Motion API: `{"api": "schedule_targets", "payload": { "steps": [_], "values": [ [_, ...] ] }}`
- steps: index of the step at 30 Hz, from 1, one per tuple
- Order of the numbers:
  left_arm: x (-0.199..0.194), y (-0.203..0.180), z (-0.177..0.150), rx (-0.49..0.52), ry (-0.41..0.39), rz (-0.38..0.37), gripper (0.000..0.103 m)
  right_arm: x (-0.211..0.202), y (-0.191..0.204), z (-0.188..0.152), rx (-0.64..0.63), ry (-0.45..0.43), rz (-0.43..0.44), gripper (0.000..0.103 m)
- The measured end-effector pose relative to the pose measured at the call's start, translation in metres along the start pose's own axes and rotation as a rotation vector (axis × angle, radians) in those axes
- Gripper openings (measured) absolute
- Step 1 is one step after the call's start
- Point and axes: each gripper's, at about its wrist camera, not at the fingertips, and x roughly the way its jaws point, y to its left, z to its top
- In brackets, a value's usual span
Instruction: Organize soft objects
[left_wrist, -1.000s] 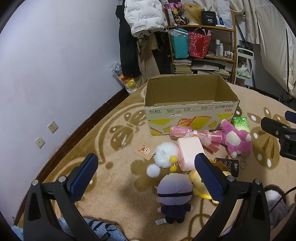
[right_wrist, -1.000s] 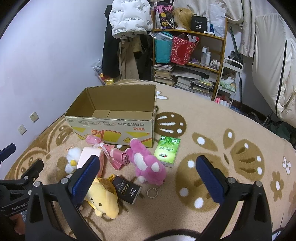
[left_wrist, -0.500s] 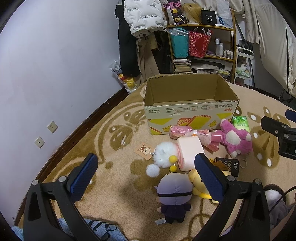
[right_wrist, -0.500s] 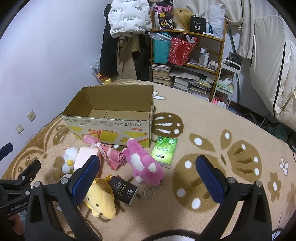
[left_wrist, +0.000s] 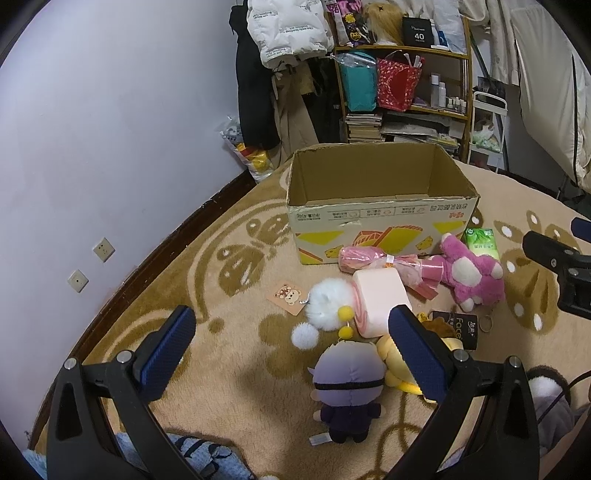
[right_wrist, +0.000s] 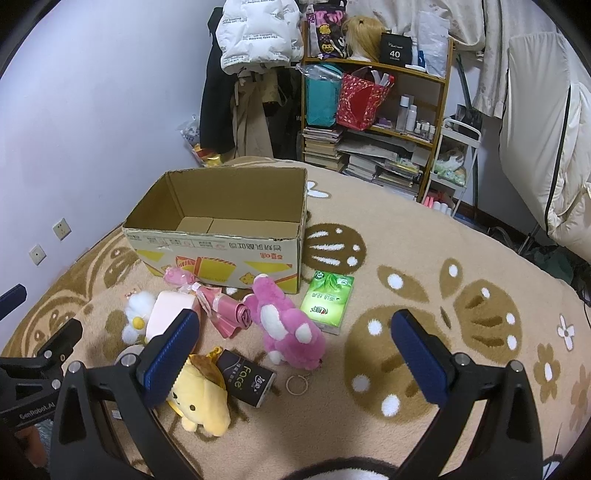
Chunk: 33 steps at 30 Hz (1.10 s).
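Observation:
An open cardboard box (left_wrist: 380, 212) (right_wrist: 218, 254) stands on the carpet, and no soft object shows inside it. In front of it lie a pink plush bear (left_wrist: 469, 273) (right_wrist: 288, 328), a pink wrapped roll (left_wrist: 373, 256) (right_wrist: 221, 310), a pink cushion roll (left_wrist: 380, 299) (right_wrist: 170, 310), a white pompom toy (left_wrist: 328, 302) (right_wrist: 138, 306), a yellow plush (right_wrist: 201, 400) (left_wrist: 393, 363) and a grey-haired doll (left_wrist: 347, 384). My left gripper (left_wrist: 291, 350) hovers open above the doll. My right gripper (right_wrist: 293, 354) hangs open over the pink bear and a black "face" pack (right_wrist: 245, 378).
A green tissue pack (right_wrist: 327, 301) (left_wrist: 480, 242) lies right of the box, a key ring (right_wrist: 297, 384) by the bear, a paper tag (left_wrist: 288, 297) on the left. A cluttered shelf (right_wrist: 373, 122), hanging coats (left_wrist: 284, 74) and the wall stand behind. Patterned carpet (right_wrist: 461, 295) spreads to the right.
The right wrist view has drifted slightly, with the box and toys shifting left in frame. Both grippers stay open and the objects lie where they were.

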Motion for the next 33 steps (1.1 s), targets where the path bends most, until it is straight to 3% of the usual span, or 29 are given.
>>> {"api": "schedule_targets", "payload": {
  "steps": [8, 13, 18, 25, 29, 33],
  "values": [
    [0.003, 0.006, 0.005, -0.007, -0.003, 0.009, 0.103, -0.002, 0.002, 0.002, -0.007, -0.001, 0.001, 0.103],
    [0.014, 0.018, 0.014, -0.039, 0.023, -0.024, 0.103, 0.012, 0.009, 0.008, -0.015, 0.014, 0.018, 0.103],
    [0.035, 0.027, 0.027, -0.057, 0.074, -0.081, 0.103, 0.034, 0.01, 0.017, -0.004, 0.036, 0.051, 0.103],
    [0.075, 0.028, 0.035, -0.097, 0.138, -0.106, 0.103, 0.071, 0.011, 0.021, 0.004, 0.096, 0.067, 0.103],
    [0.097, 0.026, 0.033, -0.097, 0.178, -0.09, 0.103, 0.091, 0.007, 0.017, 0.026, 0.142, 0.064, 0.102],
    [0.118, 0.028, 0.031, -0.126, 0.216, -0.076, 0.103, 0.119, 0.005, 0.015, 0.051, 0.196, 0.076, 0.094]
  ]
}}
